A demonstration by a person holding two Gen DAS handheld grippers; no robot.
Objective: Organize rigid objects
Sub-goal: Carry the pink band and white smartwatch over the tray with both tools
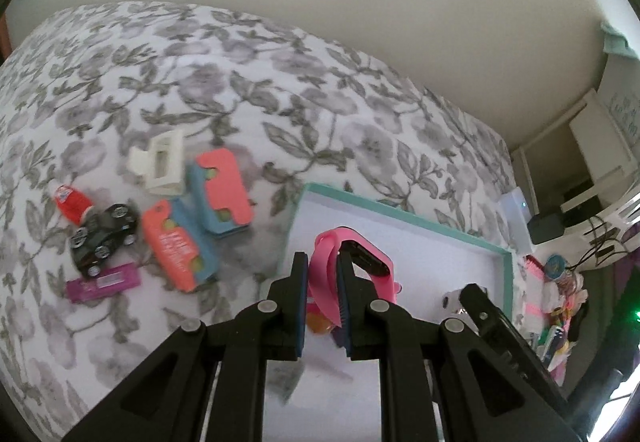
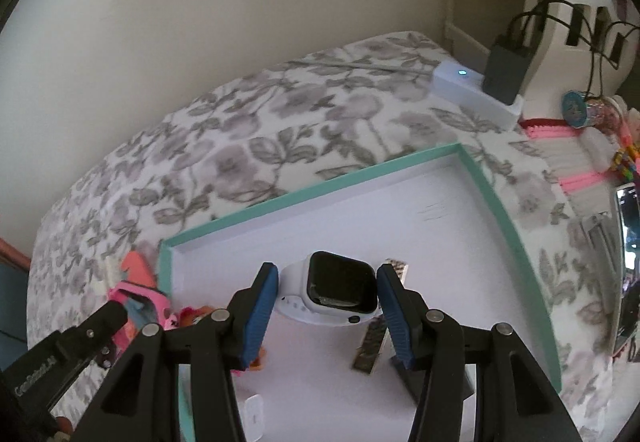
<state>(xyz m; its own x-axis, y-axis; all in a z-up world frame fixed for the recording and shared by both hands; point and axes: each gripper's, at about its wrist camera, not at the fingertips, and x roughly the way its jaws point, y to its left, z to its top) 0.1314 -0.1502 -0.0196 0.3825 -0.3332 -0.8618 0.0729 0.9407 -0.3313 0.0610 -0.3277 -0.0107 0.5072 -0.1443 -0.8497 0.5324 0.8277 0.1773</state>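
Left gripper [image 1: 322,274] fingers clamp pink watch [image 1: 356,258] by its soft strap over tray [image 1: 400,212]; light, floppy, may swing. Right gripper [image 2: 328,292] fingers spread around white watch [image 2: 332,292] in tray; grab its rigid case.

Pink watch [image 1: 352,262] held above teal tray [image 1: 404,212]; white watch [image 2: 332,292] apparently lies inside.

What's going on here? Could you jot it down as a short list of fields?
Setting: floral bedspread
Container: teal-rimmed tray
Left claw: shut on pink watch, over the tray
Right claw: open, either side of white watch in the tray
Still outside tray: black toy car, white clip, purple wrapper
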